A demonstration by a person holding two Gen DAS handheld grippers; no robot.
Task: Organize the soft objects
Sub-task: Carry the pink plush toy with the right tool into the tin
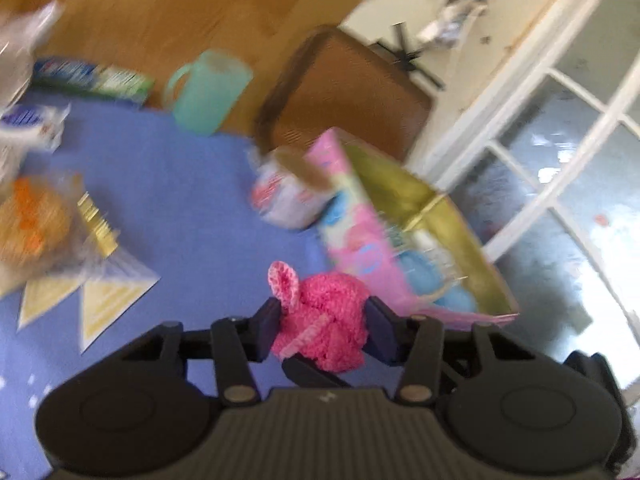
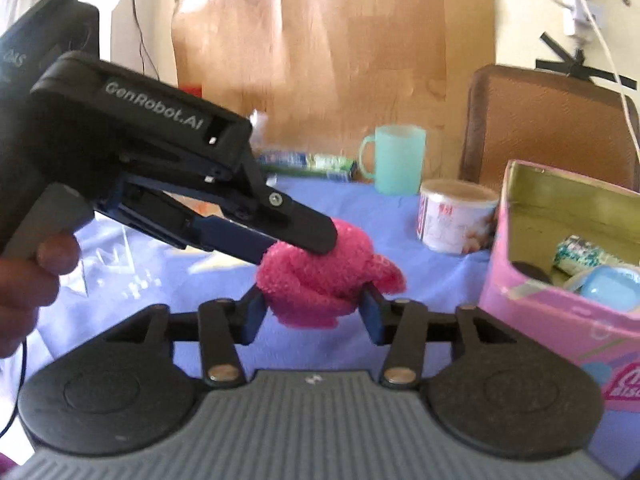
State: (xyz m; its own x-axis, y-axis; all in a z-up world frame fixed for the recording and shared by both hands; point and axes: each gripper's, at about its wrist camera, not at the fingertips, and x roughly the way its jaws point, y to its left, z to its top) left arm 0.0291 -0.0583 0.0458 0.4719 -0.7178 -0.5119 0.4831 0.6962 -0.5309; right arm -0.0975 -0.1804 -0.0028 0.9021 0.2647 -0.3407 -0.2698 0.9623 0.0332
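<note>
1. While both hand-held grippers meet over the desk, the pink toy (image 2: pixel 320 280) hangs between them in the air, clear of the blue cloth (image 1: pixel 180 200).
2. Left hand-held gripper (image 1: pixel 322 326) pinches the toy from its left and right; its ear (image 1: pixel 282 280) points up and far.
3. Right hand-held gripper (image 2: pixel 314 308) also has its fingers pressed on the toy's lower bulk, from the near side.
4. In the right wrist view the left tool reaches in from the left, its fingers clamped over the toy's top.
5. The toy is a rounded lump with no clear long axis.
6. The pink box (image 2: pixel 560 312) stands open just to the right, nearer the right hand; I judge it the likely home.
7. Behind: a mug (image 2: pixel 394 158), a tin (image 2: pixel 456 216), a chair (image 2: pixel 552 120).
</note>
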